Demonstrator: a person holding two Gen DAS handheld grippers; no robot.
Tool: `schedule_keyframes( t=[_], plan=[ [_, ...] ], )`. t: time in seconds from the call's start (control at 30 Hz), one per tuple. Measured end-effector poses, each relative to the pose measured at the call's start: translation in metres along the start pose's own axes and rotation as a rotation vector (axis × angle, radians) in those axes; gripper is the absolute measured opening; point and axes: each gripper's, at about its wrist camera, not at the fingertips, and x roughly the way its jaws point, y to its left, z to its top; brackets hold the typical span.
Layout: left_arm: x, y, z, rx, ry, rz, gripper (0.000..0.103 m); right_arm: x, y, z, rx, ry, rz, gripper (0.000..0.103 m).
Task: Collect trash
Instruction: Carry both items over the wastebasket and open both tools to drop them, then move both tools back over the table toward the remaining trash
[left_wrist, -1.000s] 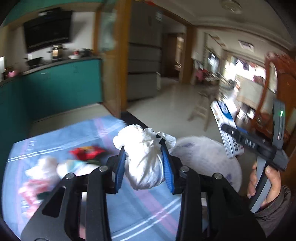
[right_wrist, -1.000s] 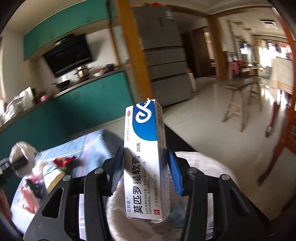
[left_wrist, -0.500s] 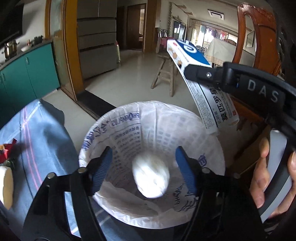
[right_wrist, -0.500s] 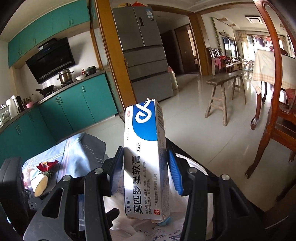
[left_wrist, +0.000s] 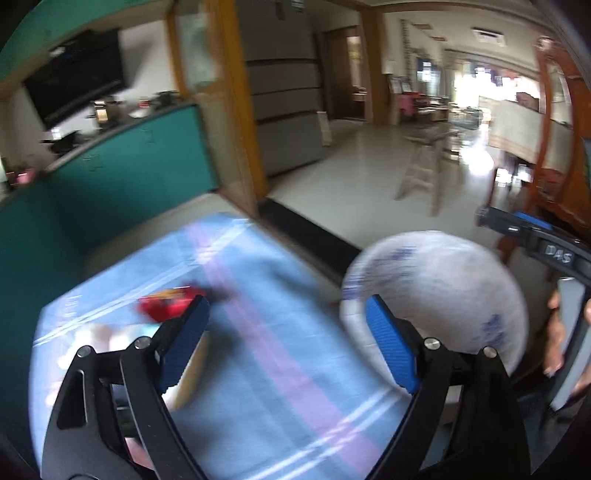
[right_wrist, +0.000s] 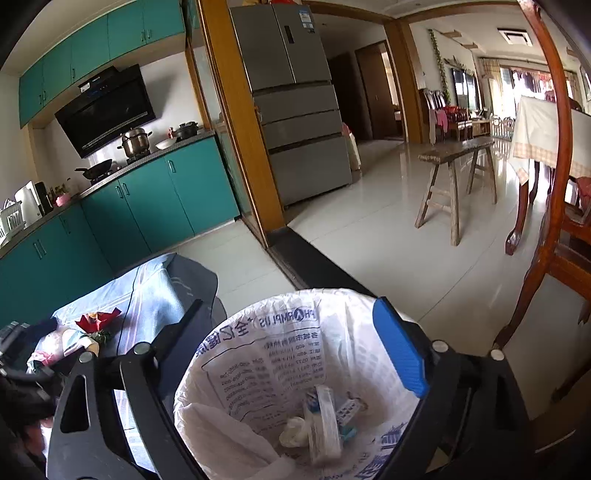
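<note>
We hold both grippers, left and right, spread apart and empty; ointment box lies in the lined bin

Both grippers open, empty.
Left gripper: jaws spread wide, nothing between the blue pads. Right gripper: jaws wide apart, angled downward; right hand grips its handle.

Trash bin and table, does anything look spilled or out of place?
Nothing spilled. The ointment box and crumpled tissue lie inside the lined trash bin. Only leftover litter, including a red wrapper, sits on the blue tablecloth.
</note>
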Motion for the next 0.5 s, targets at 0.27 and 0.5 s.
schedule_keyframes(
  t=[0.27,0.5],
  plan=[
    [-0.028,0.102,-0.029,-0.122,-0.073,0.326,0.087,-0.02,0.062,-0.005,-0.124,-0.163,0.096,0.1],
    [-0.09,0.135,-0.038,-0.248,-0.25,0.3,0.098,-0.023,0.144,0.01,-0.198,-0.154,0.279,0.1]
  ],
)
